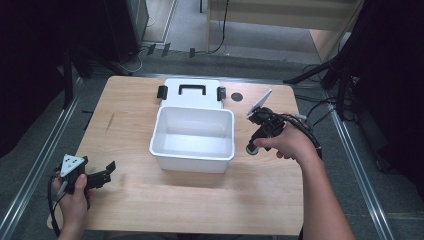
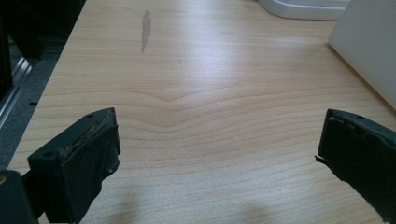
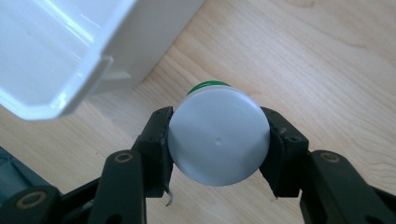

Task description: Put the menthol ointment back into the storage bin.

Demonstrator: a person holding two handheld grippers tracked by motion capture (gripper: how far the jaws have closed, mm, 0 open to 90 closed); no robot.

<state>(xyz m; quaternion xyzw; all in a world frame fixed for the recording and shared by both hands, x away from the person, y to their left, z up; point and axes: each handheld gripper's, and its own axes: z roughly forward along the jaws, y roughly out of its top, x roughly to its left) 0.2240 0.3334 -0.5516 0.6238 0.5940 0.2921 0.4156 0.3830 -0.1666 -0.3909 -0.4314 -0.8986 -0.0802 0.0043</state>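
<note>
My right gripper (image 3: 218, 140) is clamped on the white-capped bottle (image 3: 218, 136), one jaw pressing each side of its cap, with the open white box (image 3: 60, 56) just beyond my jaws. My left gripper (image 2: 217, 149) hangs over bare table (image 2: 196, 93), its jaws wide apart.

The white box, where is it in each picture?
High view: the white box sits open in the middle of the table, its lid lying behind it.
Left gripper view: one wall of the white box shows at the right edge.
Right gripper view: its rim fills the top left corner, beside the right gripper, which holds a white-capped bottle.
Shared landmark: the pale wooden table.
</note>
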